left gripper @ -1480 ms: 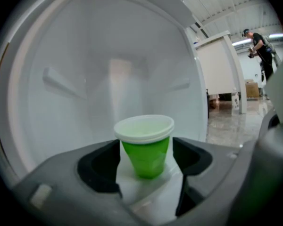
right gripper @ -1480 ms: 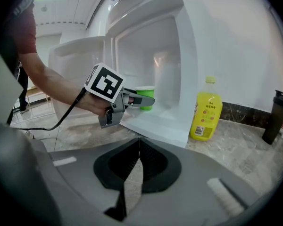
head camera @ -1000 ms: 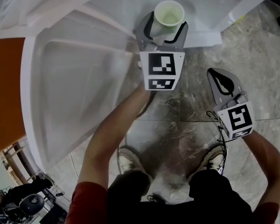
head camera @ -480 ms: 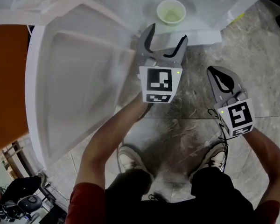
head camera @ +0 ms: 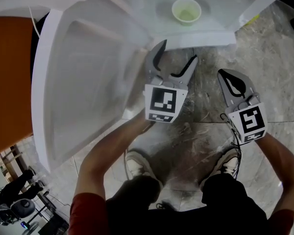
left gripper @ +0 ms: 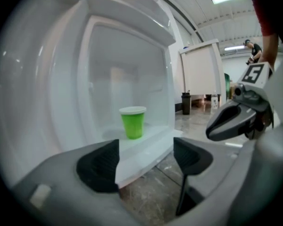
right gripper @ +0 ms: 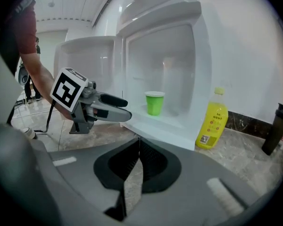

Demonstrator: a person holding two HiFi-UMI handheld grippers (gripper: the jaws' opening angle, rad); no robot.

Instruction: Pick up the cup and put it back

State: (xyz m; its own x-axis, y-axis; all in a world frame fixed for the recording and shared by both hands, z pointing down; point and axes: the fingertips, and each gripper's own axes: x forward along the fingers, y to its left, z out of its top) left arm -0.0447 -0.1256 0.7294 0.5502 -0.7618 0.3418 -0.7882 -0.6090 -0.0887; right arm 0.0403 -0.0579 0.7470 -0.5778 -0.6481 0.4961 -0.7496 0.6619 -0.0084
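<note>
A green cup stands upright on the white floor of an open fridge compartment. My left gripper hangs open in front of the compartment, short of the cup, with nothing between its jaws. Off to the right, my right gripper is shut and empty, held over the stone floor.
The white fridge door stands swung open at the left. A yellow bottle and a dark bottle stand on the floor beside the fridge. An orange panel lies at far left. My feet are on the marble floor.
My left gripper let go of the cup, opened, and drew back out of the compartment toward me. The cup stays on the fridge floor. The right gripper has not moved.
</note>
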